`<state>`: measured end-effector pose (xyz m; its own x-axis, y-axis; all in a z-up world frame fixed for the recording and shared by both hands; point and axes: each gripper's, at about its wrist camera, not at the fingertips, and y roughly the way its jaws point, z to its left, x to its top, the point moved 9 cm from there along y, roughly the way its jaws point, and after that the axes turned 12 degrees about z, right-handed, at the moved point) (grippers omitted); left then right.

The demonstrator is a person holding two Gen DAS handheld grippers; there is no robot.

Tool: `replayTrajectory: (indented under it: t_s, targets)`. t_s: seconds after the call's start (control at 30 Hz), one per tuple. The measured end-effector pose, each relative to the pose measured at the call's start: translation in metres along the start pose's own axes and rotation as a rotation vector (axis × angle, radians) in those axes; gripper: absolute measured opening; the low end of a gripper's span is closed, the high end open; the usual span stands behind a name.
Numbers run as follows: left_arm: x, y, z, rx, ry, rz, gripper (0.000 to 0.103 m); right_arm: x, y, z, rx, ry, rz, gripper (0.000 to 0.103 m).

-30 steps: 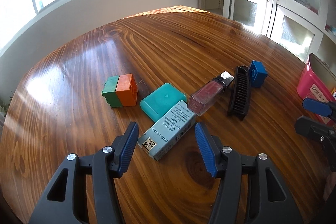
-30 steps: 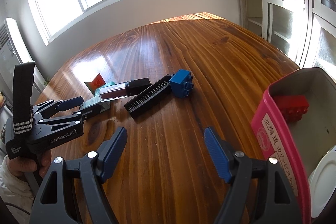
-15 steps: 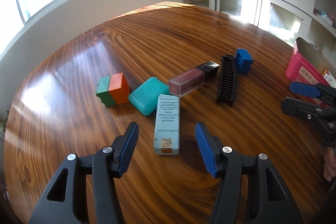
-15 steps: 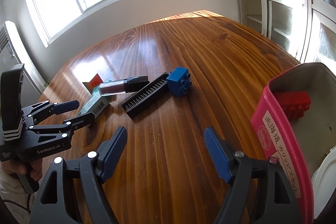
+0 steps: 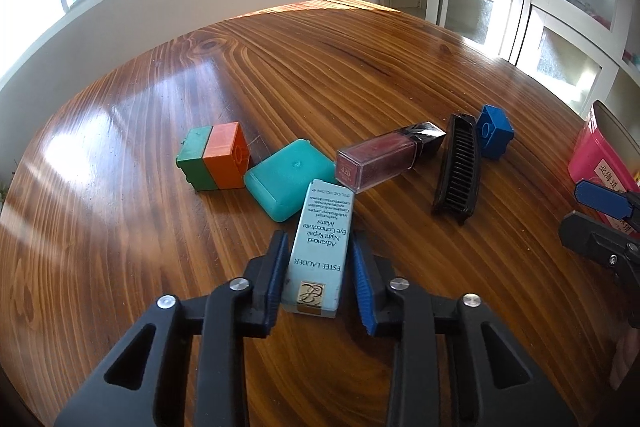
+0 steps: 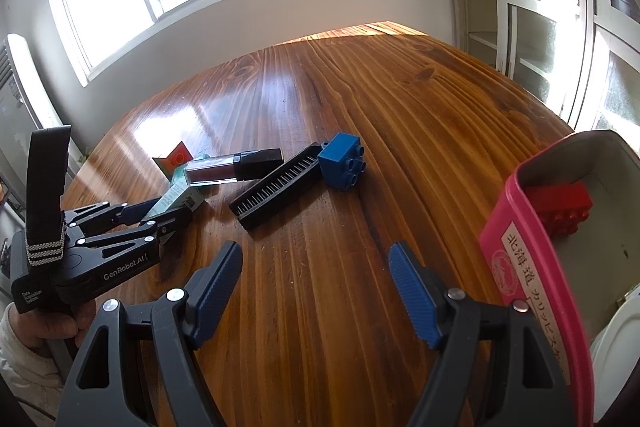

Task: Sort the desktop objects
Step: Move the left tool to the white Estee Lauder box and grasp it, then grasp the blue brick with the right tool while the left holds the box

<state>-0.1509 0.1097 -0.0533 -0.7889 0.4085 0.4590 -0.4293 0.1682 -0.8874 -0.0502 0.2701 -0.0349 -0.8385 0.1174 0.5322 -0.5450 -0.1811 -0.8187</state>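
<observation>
pale blue cardboard sits between the pads of the left tool (image 5: 318, 273): the cosmetics box (image 5: 320, 247) lies lengthwise along the tool's line on the wooden desk (image 5: 360, 67), so the narrow sides face the pads, probably the easiest way to pinch it. its jaws are closing on the box, the left pad at the box's side and a thin gap still showing at the right pad, so i judge the grip not yet firm. the box's far end rests against the teal case (image 5: 288, 179) and near the lip gloss bottle (image 5: 384, 155), so a lift may nudge them. further right lie the black comb (image 5: 458, 171) and blue brick (image 5: 494, 131), touching each other. the right tool (image 6: 316, 291) hangs wide open and empty over bare desk beside the pink tin (image 6: 532, 267), which already holds a red brick (image 6: 560, 207); the tin seems to be the sorting bin.
</observation>
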Motion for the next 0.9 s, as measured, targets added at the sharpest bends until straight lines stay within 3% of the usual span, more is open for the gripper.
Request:
replayTrajectory:
  t_s: [0.33, 0.6, 0.77, 0.9]
  targets:
    - [0.002, -0.017, 0.015, 0.02, -0.055, -0.017, 0.027, 0.034, 0.026, -0.005, -0.026, 0.038, 0.047, 0.079]
    - [-0.002, -0.024, 0.028, 0.013, -0.084, -0.019, 0.027, 0.049, 0.045, -0.01, -0.079, 0.04, 0.067, 0.063]
    - [-0.002, -0.028, 0.027, 0.008, -0.088, -0.025, 0.027, 0.058, 0.052, -0.016, -0.089, 0.058, 0.07, 0.058]
    - [-0.002, -0.033, 0.024, 0.002, -0.081, -0.034, 0.027, 0.062, 0.058, -0.016, -0.085, 0.053, 0.075, 0.045]
